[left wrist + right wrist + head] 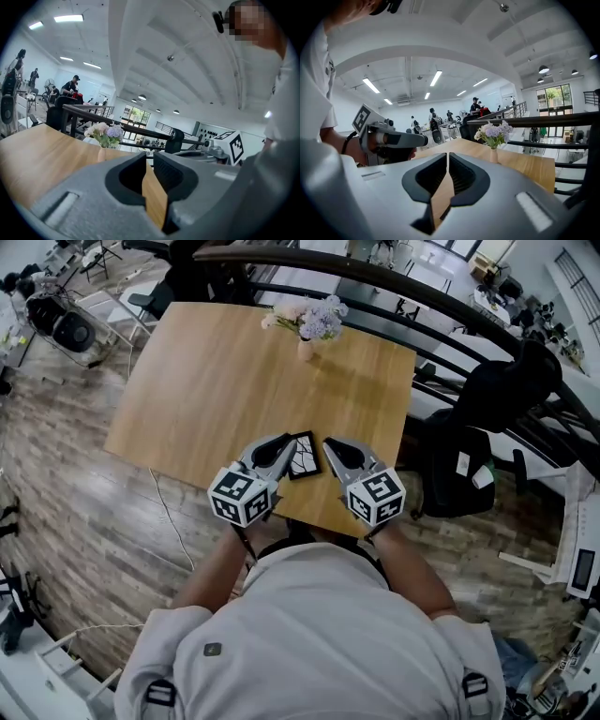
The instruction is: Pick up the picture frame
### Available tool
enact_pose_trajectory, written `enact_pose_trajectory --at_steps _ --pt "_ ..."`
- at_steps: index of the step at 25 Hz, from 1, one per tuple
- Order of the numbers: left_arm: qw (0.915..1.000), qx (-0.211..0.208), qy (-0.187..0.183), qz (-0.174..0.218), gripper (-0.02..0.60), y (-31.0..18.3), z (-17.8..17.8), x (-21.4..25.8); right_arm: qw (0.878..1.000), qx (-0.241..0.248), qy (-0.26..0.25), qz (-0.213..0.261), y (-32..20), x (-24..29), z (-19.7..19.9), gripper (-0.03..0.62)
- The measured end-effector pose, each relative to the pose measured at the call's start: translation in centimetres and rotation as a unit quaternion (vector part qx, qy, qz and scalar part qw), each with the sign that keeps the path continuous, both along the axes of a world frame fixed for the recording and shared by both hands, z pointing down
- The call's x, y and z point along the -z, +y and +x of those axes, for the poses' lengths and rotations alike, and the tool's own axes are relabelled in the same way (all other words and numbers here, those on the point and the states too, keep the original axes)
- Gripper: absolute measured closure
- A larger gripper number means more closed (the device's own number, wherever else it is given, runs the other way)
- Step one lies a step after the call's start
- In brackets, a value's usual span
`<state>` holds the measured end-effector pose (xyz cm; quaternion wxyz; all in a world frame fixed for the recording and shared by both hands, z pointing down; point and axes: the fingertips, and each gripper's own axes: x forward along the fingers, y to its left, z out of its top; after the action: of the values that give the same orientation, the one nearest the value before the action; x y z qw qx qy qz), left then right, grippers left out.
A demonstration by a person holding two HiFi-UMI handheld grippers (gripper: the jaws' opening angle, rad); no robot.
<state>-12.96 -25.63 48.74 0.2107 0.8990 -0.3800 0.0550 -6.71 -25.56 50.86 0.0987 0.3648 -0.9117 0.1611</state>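
The picture frame (303, 455), dark-edged with a white-lined picture, lies flat on the wooden table (206, 381) near its front edge. My left gripper (280, 444) sits just left of the frame and my right gripper (331, 445) just right of it, both low over the table and apart from the frame. In the left gripper view the left gripper (149, 157) is open by a small gap with only table showing through. The right gripper (448, 157) is open by a thin slit, with nothing in it. Neither gripper view shows the frame.
A small vase of flowers (307, 322) stands at the table's far edge. A dark railing (394, 282) runs behind the table. A black bag (459, 465) sits right of the table's corner. A cable (169, 512) lies on the floor to the left.
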Motion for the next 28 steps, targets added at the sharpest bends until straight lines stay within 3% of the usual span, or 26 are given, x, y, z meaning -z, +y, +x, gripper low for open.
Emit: enact_pose_trajectory --at_steps 10,17,28 --pt "0.9973 -0.004 0.013 -0.072 0.488 -2.4 -3.5 -7.3 0.997 -0.033 0.038 -0.056 -2.2 -7.0 -2.2 0.526" --pt "0.9926 -0.003 0.011 -0.121 0.468 -2.6 -3.6 -11.8 0.992 -0.034 0.068 -0.098 -3.0 -12.4 -1.9 0.517" --pt "0.9755 -0.006 -0.015 -0.219 0.453 -1.8 -2.8 -21.6 0.98 -0.025 0.087 -0.174 -2.8 -21.3 -1.3 0.514"
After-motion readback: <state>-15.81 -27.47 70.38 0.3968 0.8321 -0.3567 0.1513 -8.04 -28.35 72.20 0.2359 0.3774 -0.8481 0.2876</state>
